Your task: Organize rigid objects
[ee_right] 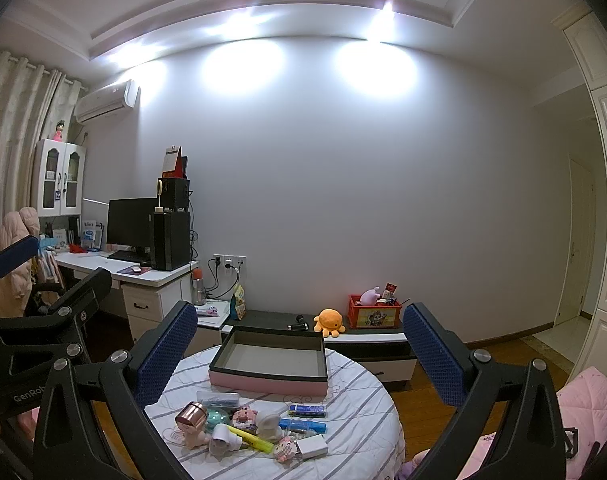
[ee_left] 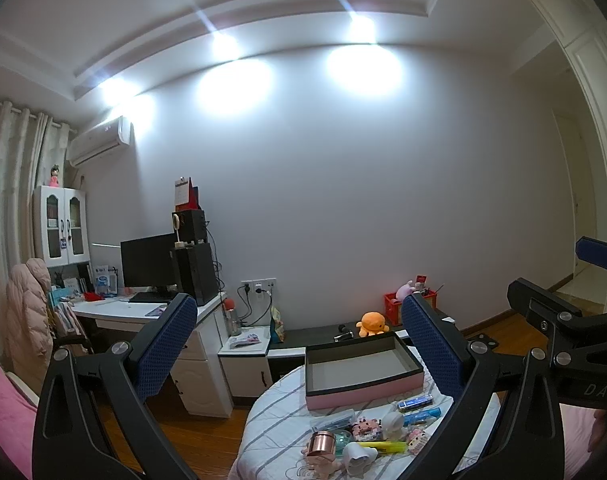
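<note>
Hovering above a round table (ee_right: 355, 436) draped in a striped cloth, both tools are being held well clear of the clutter, and nothing is being gripped. The left gripper (ee_left: 299, 344) is being held with its blue-padded jaws spread wide and empty; the right gripper (ee_right: 299, 344) is being carried likewise, wide open and holding nothing.

An empty pink tray with a dark rim (ee_right: 269, 360) is sitting at the far side of the table, and the loose items are lying heaped on the near side, close together and partly touching: a copper-coloured cylinder (ee_right: 192, 414), a yellow highlighter (ee_right: 253, 437), a white block that looks like a charger (ee_right: 312, 448), a blue tube (ee_right: 302, 426), a dark blue box (ee_right: 307, 410), a clear case (ee_right: 218, 399) and small pink block figures (ee_right: 245, 416).

Several risks are being judged from this layout. Because the pieces are crowded, a neighbour is likely to be nudged or caught along with the chosen item if wide jaws are lowered into the middle of the heap. The cylinder is lying tilted and could be rolled toward the table edge when it is touched. The highlighter and tube are round and slim, so they could be squeezed out sideways under a poor grip. The cloth could be dragged by a low fingertip, and everything resting on it would be shifted. A collision between the two tools is also possible, since they are being held just beside each other.
</note>
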Demonstrator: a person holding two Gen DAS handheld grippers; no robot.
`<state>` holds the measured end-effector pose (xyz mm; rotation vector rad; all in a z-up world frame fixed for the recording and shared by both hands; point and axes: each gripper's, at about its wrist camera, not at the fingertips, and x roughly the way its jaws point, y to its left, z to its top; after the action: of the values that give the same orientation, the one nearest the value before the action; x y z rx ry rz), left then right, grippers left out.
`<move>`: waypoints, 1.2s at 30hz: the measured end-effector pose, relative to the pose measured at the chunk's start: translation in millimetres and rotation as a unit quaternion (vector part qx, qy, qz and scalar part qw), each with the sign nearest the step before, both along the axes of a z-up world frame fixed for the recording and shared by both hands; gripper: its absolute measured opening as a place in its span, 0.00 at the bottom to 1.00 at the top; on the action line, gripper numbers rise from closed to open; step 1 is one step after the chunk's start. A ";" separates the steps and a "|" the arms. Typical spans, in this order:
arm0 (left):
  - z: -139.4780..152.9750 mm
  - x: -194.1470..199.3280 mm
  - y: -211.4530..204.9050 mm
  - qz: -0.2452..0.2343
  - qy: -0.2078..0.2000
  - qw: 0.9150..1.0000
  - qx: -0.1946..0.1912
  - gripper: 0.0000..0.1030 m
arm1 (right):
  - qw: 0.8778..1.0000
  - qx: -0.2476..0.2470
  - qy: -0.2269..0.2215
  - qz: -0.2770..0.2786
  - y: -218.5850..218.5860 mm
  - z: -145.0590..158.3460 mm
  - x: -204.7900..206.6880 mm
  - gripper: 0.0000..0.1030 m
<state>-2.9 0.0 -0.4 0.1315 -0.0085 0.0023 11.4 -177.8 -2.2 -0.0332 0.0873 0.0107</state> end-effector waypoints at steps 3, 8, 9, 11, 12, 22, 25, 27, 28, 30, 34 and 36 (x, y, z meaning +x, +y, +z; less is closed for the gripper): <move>-0.1 0.0 0.3 0.000 0.000 1.000 0.000 1.00 | 1.000 -0.001 0.002 0.000 -1.0 0.5 0.8 1.00; -2.0 2.0 1.8 -0.001 0.002 1.000 0.000 1.00 | 1.000 -0.003 0.004 -0.001 -2.1 -0.1 3.4 1.00; -1.7 2.3 1.1 -0.001 0.003 1.000 0.001 1.00 | 1.000 -0.003 0.005 -0.001 -3.0 -0.8 4.3 1.00; -3.2 3.8 0.5 -0.002 0.003 1.000 0.001 1.00 | 1.000 -0.003 0.006 -0.001 -1.9 -1.6 4.5 1.00; -3.8 4.1 0.6 -0.002 0.001 1.000 0.001 1.00 | 1.000 -0.002 0.008 -0.001 -3.4 -3.4 6.4 1.00; -49.0 39.2 11.9 -0.020 0.017 1.000 -0.017 1.00 | 0.999 -0.003 0.041 -0.004 -4.3 -48.8 40.5 1.00; -74.4 60.4 20.9 -0.019 0.044 0.998 -0.027 1.00 | 0.998 0.004 0.058 -0.006 -9.4 -72.7 58.9 1.00; -99.3 80.5 29.9 -0.011 0.073 0.996 -0.044 1.00 | 0.998 0.009 0.068 -0.008 -13.7 -90.4 69.8 1.00; -106.7 86.3 31.6 -0.009 0.081 0.995 -0.049 1.00 | 0.997 0.010 0.079 -0.011 -16.1 -102.1 78.0 1.00; -130.3 104.4 39.9 0.001 0.111 0.992 -0.064 1.00 | 0.995 0.013 0.096 -0.015 -20.6 -121.1 91.0 1.00; -168.2 130.3 43.8 0.004 0.163 0.985 -0.063 1.00 | 0.990 0.032 0.140 -0.011 -30.5 -160.0 115.9 1.00; -187.8 141.7 42.3 0.004 0.192 0.980 -0.054 1.00 | 0.987 0.036 0.154 -0.010 -34.6 -174.8 123.6 1.00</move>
<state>138.9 42.3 -188.1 0.0221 0.3772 -0.0139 135.0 -212.4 -176.9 0.0421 0.3957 -0.0003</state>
